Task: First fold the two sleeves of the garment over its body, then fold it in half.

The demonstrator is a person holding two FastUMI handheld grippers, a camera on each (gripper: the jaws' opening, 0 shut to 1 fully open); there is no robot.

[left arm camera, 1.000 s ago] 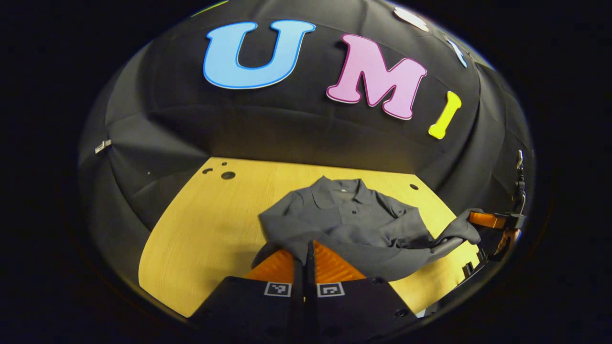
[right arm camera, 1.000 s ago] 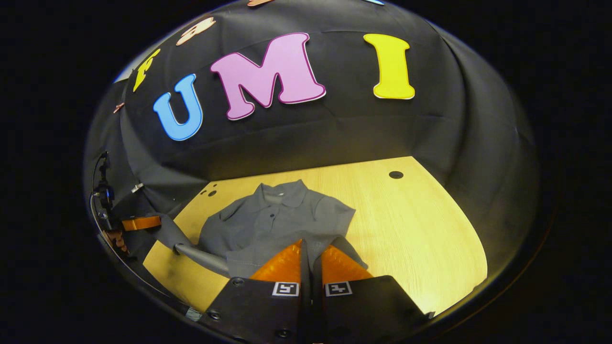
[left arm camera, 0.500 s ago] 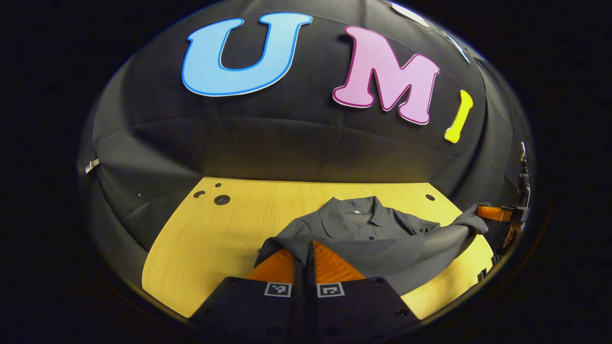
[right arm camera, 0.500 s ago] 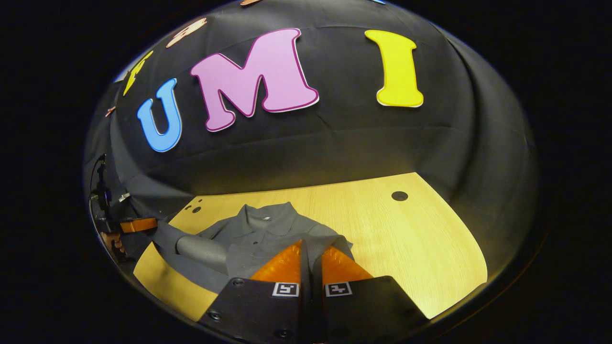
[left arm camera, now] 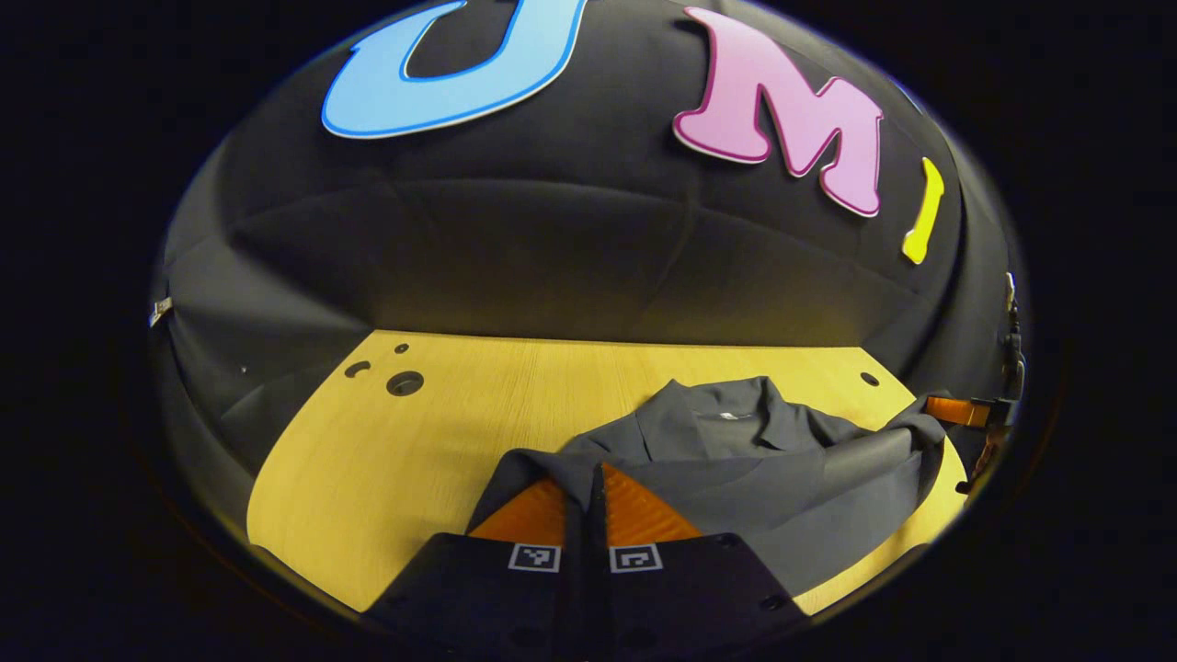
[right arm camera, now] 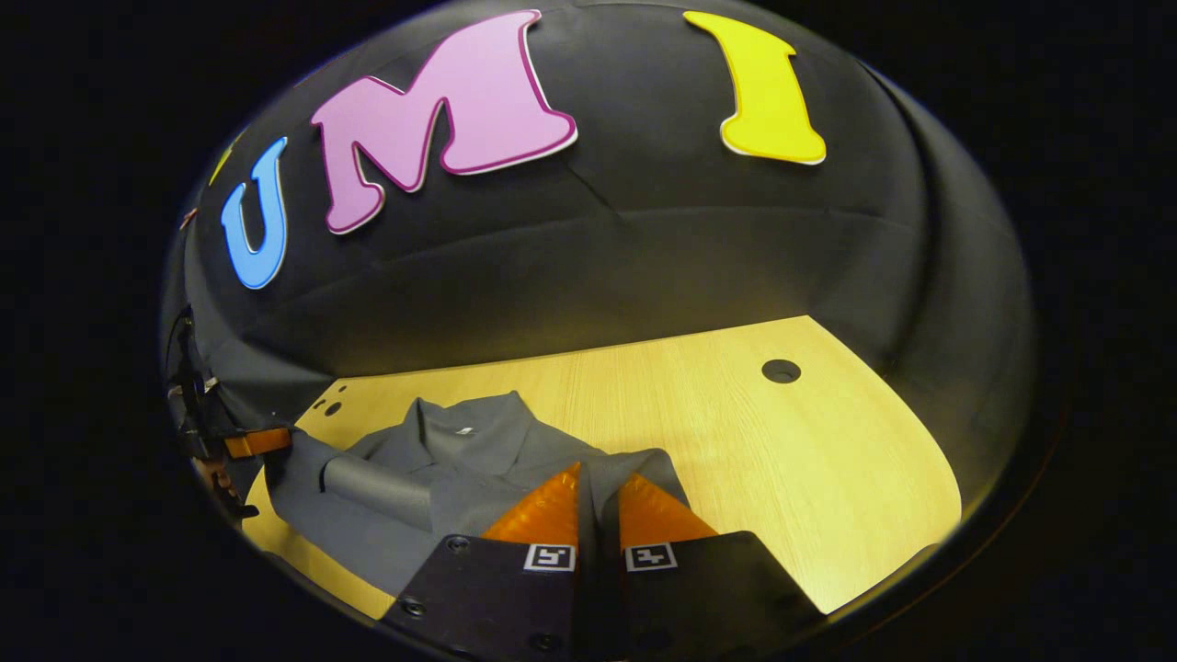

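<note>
On the light wooden tabletop (left arm camera: 432, 441), which runs back to the booth's black cloth wall (left arm camera: 552, 248), lies a dark grey polo shirt (left arm camera: 736, 460). In the left gripper view the shirt sits to the right of centre, its collar (left arm camera: 726, 418) toward the wall and its lower part lifted up off the wood and carried over the body, so that the cloth hangs in a broad slack band between the two claws. In the right gripper view the same shirt (right arm camera: 441, 469) lies at lower left, the collar (right arm camera: 464, 432) open toward the wall, with a rolled fold of fabric (right arm camera: 377, 483) running across the front.

The left claw (left arm camera: 596, 478) is closed together with the shirt's hem pinched between its fingers; the cloth drapes over both fingertips. The right claw (right arm camera: 598, 483) is likewise pressed together on a corner of the hem, which folds over its tips. Each claw also shows small at the far edge of the other's view, the right claw (left arm camera: 956, 411) at the right rim and the left claw (right arm camera: 257, 443) at the left rim, both with cloth pulled up to them.

Several round holes (left arm camera: 405, 382) are cut in the tabletop near its far left corner, and a single hole (right arm camera: 781, 370) sits near the far right.
</note>
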